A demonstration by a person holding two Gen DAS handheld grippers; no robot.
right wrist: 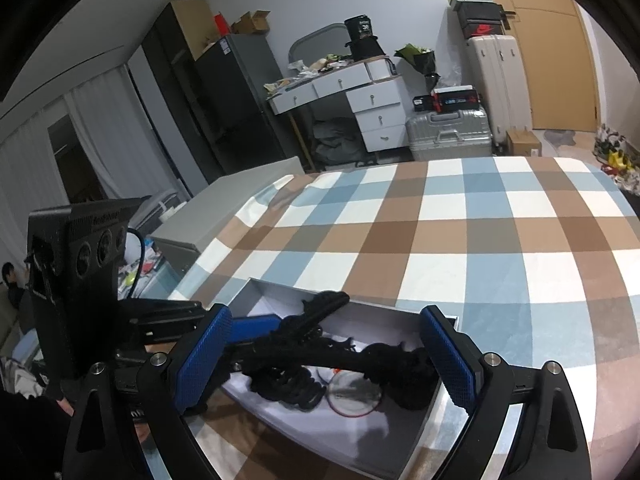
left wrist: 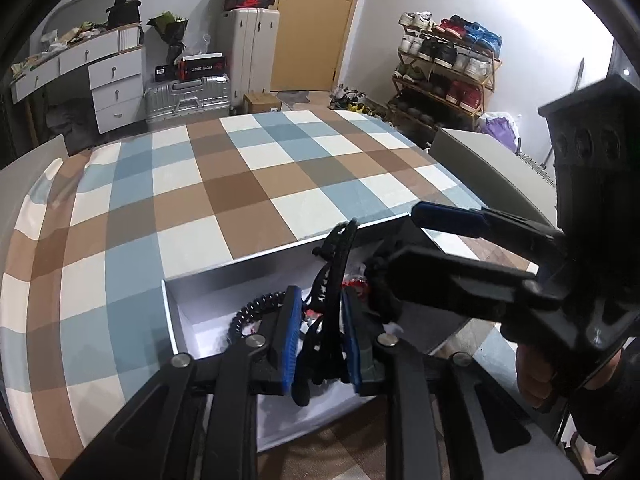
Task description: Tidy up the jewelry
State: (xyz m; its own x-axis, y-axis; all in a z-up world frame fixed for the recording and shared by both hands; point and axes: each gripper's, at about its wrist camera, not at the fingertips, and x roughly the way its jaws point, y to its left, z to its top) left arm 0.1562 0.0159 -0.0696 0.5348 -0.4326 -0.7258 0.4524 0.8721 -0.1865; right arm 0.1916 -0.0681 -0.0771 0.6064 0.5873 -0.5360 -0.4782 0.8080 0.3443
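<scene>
Two hand-held grippers are angling downward over one white box (left wrist: 208,292). The left hand-held gripper (left wrist: 320,336) is reaching into the box from its near side, its blue pads (left wrist: 290,340) standing a narrow gap apart with black cord between them; whether they are pressing on it cannot be told. The right hand-held gripper (right wrist: 324,360) is hovering above the box with its jaws spread wide. A hand (left wrist: 536,376) is gripping its handle, to the right of the box.

Jewelry (right wrist: 320,364) in box (right wrist: 276,292), apparently on bed (right wrist: 480,232).
</scene>
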